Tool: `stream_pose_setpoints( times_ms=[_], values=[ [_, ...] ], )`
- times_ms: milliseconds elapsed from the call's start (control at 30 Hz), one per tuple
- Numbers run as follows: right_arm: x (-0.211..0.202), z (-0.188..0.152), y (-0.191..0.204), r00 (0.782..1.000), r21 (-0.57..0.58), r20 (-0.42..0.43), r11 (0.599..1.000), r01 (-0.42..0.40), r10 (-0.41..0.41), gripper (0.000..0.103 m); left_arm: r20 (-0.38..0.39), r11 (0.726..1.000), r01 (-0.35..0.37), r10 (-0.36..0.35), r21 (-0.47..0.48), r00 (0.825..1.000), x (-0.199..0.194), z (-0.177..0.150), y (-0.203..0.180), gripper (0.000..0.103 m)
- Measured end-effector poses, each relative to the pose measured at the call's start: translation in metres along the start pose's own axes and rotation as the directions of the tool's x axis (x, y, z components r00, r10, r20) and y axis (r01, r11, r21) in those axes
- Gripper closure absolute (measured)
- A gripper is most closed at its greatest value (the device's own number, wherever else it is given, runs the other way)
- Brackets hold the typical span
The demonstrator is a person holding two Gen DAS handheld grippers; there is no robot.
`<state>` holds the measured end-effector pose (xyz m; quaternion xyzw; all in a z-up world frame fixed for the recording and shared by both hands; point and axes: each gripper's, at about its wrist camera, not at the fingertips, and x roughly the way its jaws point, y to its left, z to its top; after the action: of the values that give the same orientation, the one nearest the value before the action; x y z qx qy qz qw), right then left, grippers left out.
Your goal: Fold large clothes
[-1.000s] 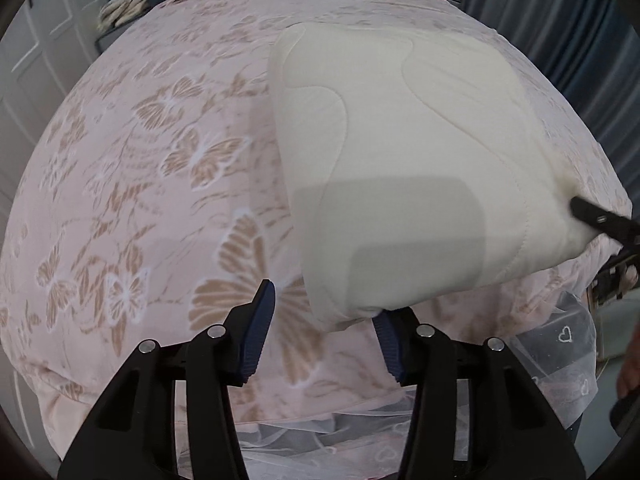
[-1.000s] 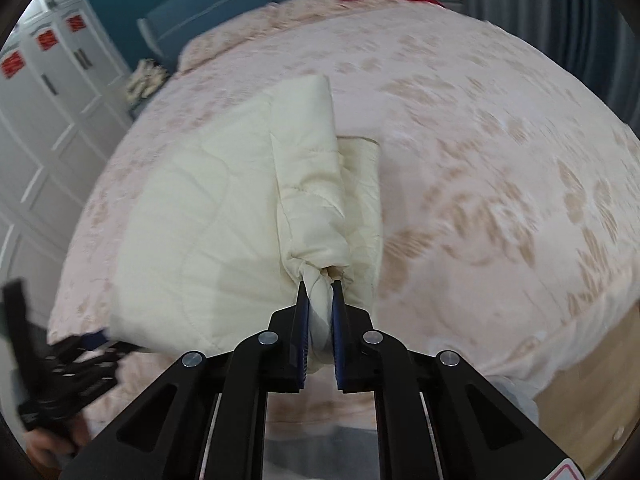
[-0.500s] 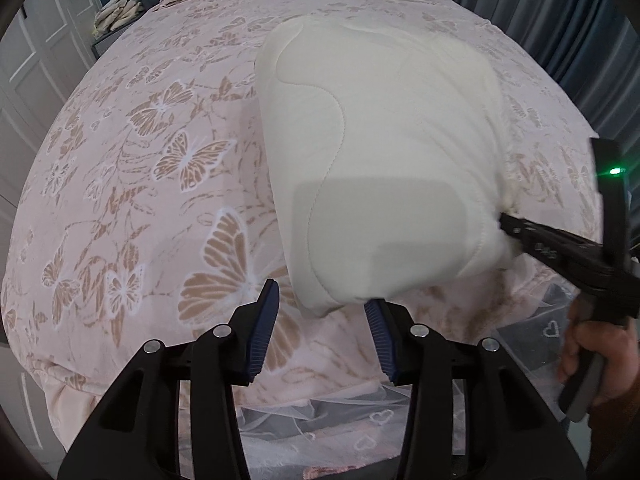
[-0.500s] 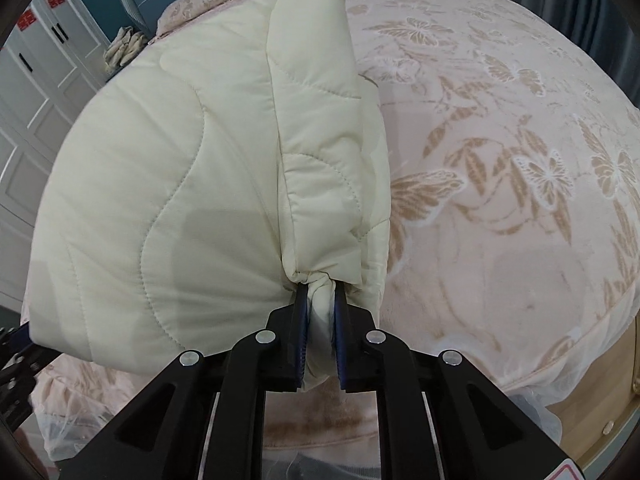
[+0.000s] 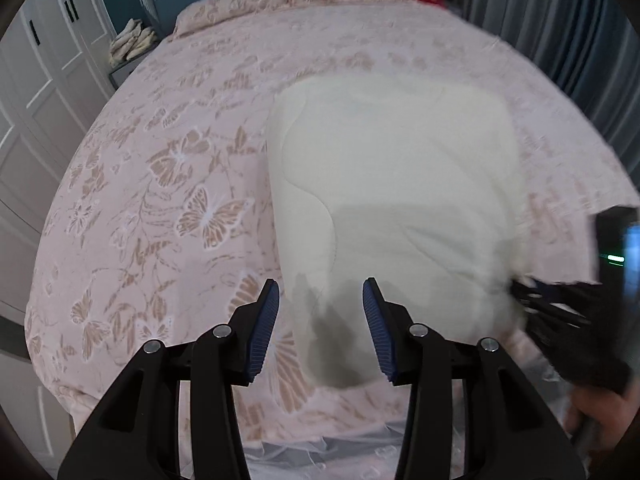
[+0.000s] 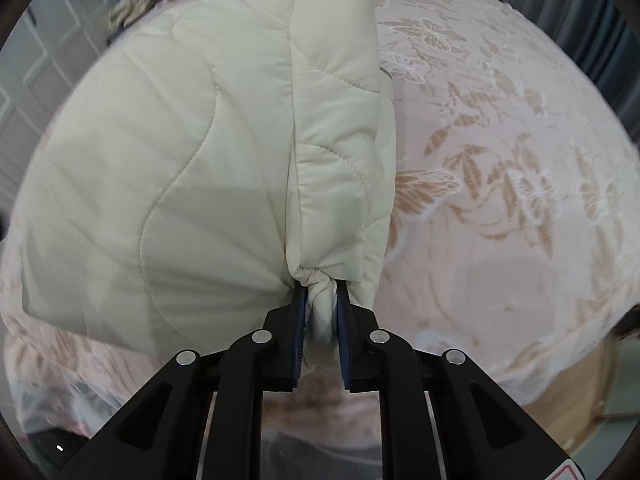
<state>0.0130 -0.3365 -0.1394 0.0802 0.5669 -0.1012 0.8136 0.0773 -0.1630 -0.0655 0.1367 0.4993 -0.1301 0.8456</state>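
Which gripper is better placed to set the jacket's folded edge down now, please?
Right, I'd judge: the right gripper already pinches the cream jacket, while the left gripper is open, gripping nothing.

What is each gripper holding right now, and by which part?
The right gripper pinches a bunched bit of the cream jacket at its near edge. The left gripper holds nothing; its jaws stand open over the jacket.
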Motion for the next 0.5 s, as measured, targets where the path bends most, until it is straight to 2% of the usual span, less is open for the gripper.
stream_pose_setpoints(
  times_ms=[133, 267, 400, 500],
  values=[
    [-0.030, 0.003, 0.010, 0.995, -0.045, 0.054, 0.995, 0.083, -0.081, 0.088, -0.009, 0.998, -0.063, 0.063, 0.011, 0.998, 0.016, -0.001, -0.001, 0.062],
    [-0.045, 0.008, 0.015, 0.986, -0.085, 0.084, 0.985, 0.148, -0.141, 0.084, -0.020, 0.997, -0.077, 0.077, 0.006, 0.997, 0.025, 0.001, -0.001, 0.062],
    [-0.050, 0.004, 0.020, 0.971, -0.136, 0.099, 0.964, 0.229, -0.217, 0.072, -0.023, 0.995, -0.102, 0.102, 0.020, 0.995, 0.030, 0.001, -0.006, 0.062],
    [-0.060, -0.001, 0.023, 0.962, -0.152, 0.109, 0.953, 0.264, -0.249, 0.071, -0.025, 0.995, -0.097, 0.097, 0.009, 0.995, 0.032, 0.001, -0.005, 0.061]
  ],
)
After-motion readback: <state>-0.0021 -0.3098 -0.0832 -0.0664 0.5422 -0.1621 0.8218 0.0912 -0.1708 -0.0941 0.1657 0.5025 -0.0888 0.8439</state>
